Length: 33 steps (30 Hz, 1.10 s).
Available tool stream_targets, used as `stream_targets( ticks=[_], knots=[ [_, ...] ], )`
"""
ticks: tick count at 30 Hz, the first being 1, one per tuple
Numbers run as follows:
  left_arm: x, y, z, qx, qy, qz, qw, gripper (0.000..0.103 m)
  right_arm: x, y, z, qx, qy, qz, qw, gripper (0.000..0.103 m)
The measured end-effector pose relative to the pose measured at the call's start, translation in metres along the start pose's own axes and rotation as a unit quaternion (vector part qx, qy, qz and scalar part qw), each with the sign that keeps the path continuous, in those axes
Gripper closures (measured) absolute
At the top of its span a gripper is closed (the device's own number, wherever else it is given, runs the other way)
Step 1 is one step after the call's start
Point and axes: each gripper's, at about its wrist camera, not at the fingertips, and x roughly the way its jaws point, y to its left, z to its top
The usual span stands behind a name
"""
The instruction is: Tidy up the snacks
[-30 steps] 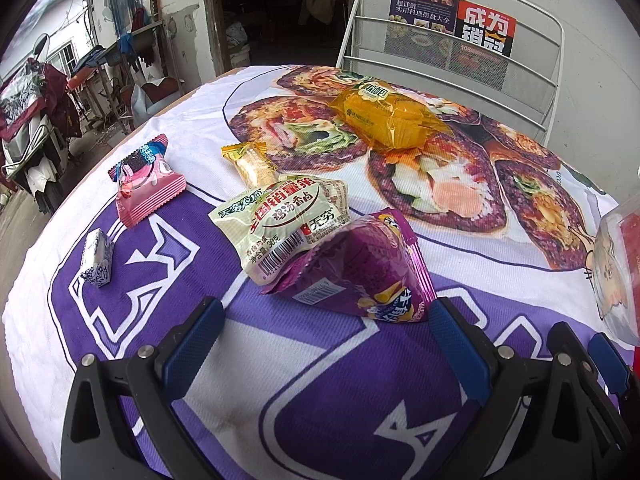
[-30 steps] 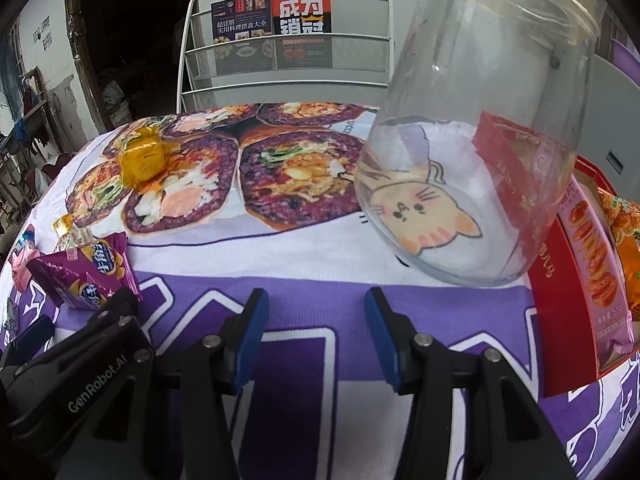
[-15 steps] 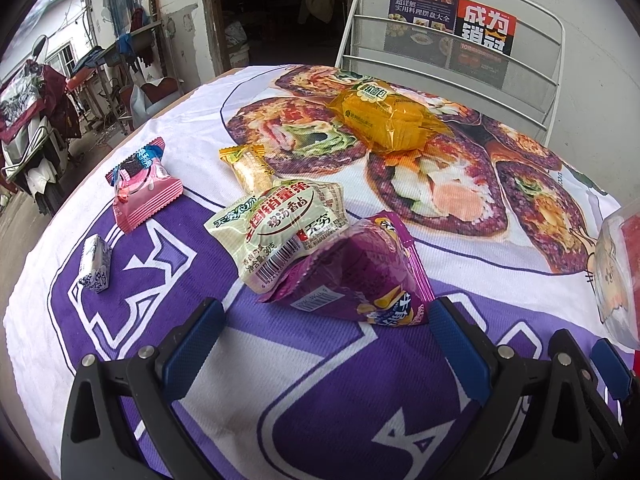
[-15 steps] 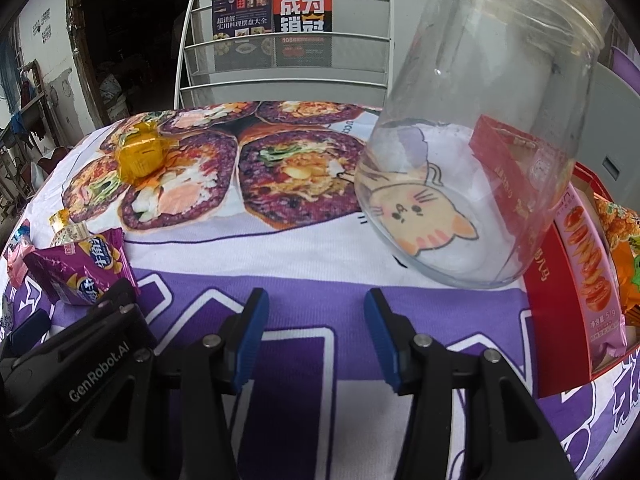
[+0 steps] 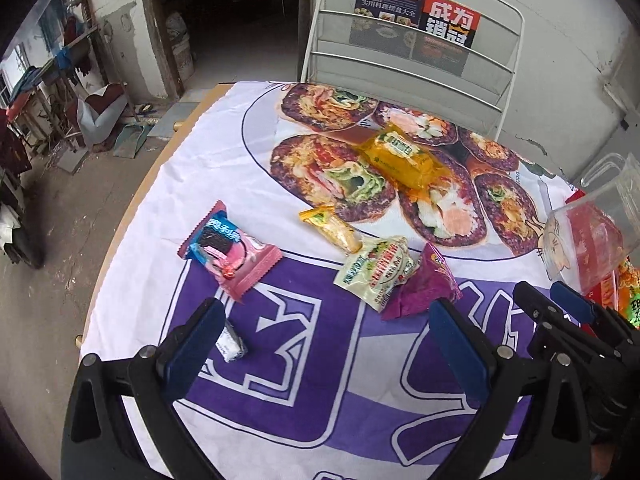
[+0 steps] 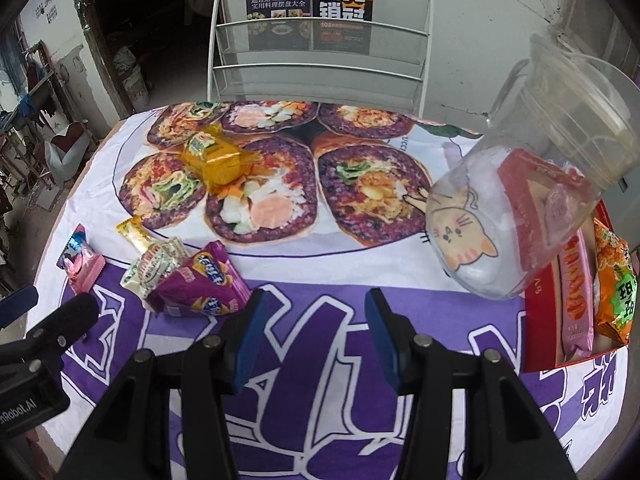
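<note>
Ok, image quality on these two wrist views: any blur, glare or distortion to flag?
Left wrist view: sharp, strong fisheye bending the tablecloth edge, black vignette corners, doorway very dark. Right wrist view: also sharp, flat daylight without hard shadows; the clear jar warps the red box seen through it.

Soft even daylight, faint shadows, dark doorway [image 5: 240,20] perhaps underexposed, fisheye bending and black vignette at edges, sharp focus

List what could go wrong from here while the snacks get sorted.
The clear jar is tilted with its base on the cloth, so a bump might roll it.

The purple packet overlaps the pale green packet; a grab may drag both.

The small white packet lies near the table edge and could be knocked off.
</note>
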Motion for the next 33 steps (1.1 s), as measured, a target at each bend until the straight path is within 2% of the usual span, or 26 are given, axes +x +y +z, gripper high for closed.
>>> stream_targets(
  ticks=[3,7,10,14,19,25,33],
  knots=[
    [-0.004,0.029,0.014,-0.021,-0.002,0.009,0.9997,0.0,-0.005,0.024,0.006,0.004,0.007,0.013,1.0,0.054],
    [0.003,0.053,0.027,-0.023,0.011,0.026,0.9993,0.0,-0.004,0.052,0.011,-0.017,0.017,0.018,1.0,0.054],
    [0.012,0.06,0.031,-0.019,0.023,0.029,0.9991,0.0,0.005,0.059,0.014,-0.015,0.034,0.017,0.999,0.054],
    [0.033,0.071,0.036,-0.058,0.059,0.024,0.9963,0.0,0.011,0.061,0.016,-0.016,0.036,0.01,0.999,0.054],
    [0.042,0.06,0.038,-0.04,0.061,0.023,0.9971,0.0,0.029,0.057,0.017,0.017,0.071,0.012,0.997,0.054],
    [0.041,0.047,0.042,-0.008,0.048,0.028,0.9984,0.0,0.038,0.06,0.02,0.023,0.075,0.027,0.997,0.054],
    [0.045,0.05,0.045,-0.01,0.049,0.028,0.9983,0.0,0.047,0.06,0.023,0.038,0.087,0.031,0.995,0.055]
  ],
)
